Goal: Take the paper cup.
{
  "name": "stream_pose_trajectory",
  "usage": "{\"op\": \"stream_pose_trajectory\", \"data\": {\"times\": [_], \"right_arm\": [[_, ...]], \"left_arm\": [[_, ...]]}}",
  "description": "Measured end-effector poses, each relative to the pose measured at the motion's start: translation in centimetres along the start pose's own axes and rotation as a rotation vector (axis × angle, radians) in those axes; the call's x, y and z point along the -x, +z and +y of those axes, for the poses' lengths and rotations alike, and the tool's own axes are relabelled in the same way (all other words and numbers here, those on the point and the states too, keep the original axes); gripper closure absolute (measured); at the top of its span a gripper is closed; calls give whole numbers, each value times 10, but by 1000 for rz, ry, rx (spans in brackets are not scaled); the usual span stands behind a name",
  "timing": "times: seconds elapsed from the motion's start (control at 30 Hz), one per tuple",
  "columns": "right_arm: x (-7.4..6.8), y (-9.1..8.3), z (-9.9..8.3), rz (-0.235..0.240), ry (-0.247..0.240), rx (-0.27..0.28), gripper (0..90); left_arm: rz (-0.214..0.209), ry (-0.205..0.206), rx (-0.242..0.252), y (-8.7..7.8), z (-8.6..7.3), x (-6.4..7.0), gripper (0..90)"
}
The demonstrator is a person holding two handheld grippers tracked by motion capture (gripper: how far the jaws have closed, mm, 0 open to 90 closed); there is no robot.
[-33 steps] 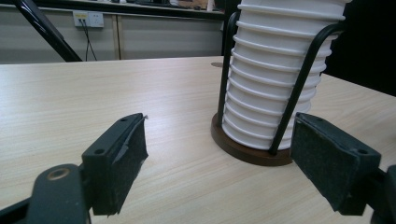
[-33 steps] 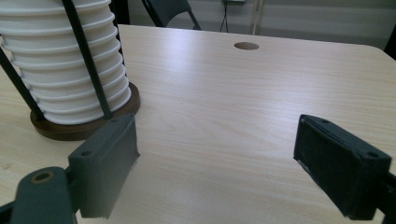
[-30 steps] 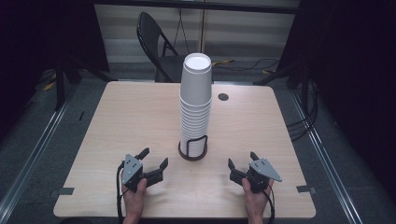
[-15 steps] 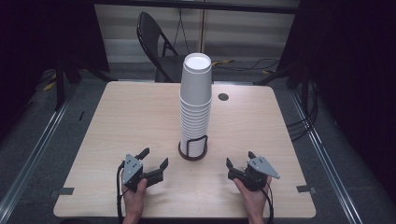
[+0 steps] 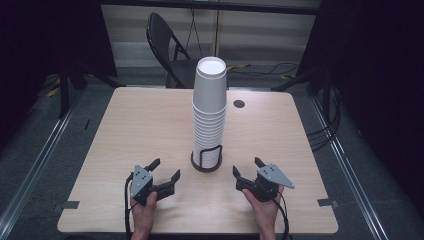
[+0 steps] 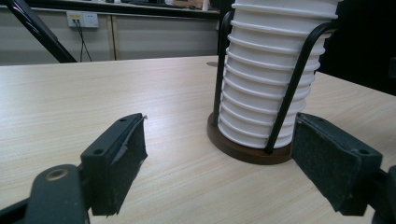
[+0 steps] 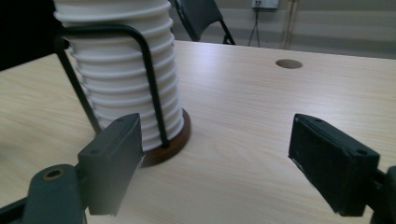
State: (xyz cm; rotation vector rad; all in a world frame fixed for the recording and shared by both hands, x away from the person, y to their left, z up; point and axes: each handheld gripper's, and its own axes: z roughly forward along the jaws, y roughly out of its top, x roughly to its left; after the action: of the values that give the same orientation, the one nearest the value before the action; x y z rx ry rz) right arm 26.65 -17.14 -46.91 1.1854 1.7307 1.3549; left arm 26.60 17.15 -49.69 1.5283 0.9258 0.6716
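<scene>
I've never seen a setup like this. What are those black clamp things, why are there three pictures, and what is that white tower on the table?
There is no robot here. A person holds a hand tool in each hand: the left gripper and the right gripper. Each has two black padded jaws that can squeeze shut on a thing. Both stand open now and hold nothing.

The high view comes from a fixed camera above the person, looking down on the wooden table. The other two pictures come from small cameras riding on the grippers, looking out between their own jaws.

The white tower is a tall stack of paper cups. It stands in a cup holder, a round dark base with black wire loops rising beside the lowest cups. Both grippers rest near it, one on each side, touching neither. A folding chair stands beyond the table.
</scene>
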Motion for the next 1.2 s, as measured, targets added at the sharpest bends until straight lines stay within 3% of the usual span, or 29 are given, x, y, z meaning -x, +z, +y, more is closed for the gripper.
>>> {"op": "stream_pose_trajectory", "data": {"times": [0.5, 1.2], "right_arm": [[-10, 6, 21, 92, 5, 17, 169], [-20, 6, 74, 244, -23, 70, 132]], "left_arm": [[-6, -7, 6, 0, 0, 0, 180], [-10, -7, 5, -1, 0, 0, 177]]}}
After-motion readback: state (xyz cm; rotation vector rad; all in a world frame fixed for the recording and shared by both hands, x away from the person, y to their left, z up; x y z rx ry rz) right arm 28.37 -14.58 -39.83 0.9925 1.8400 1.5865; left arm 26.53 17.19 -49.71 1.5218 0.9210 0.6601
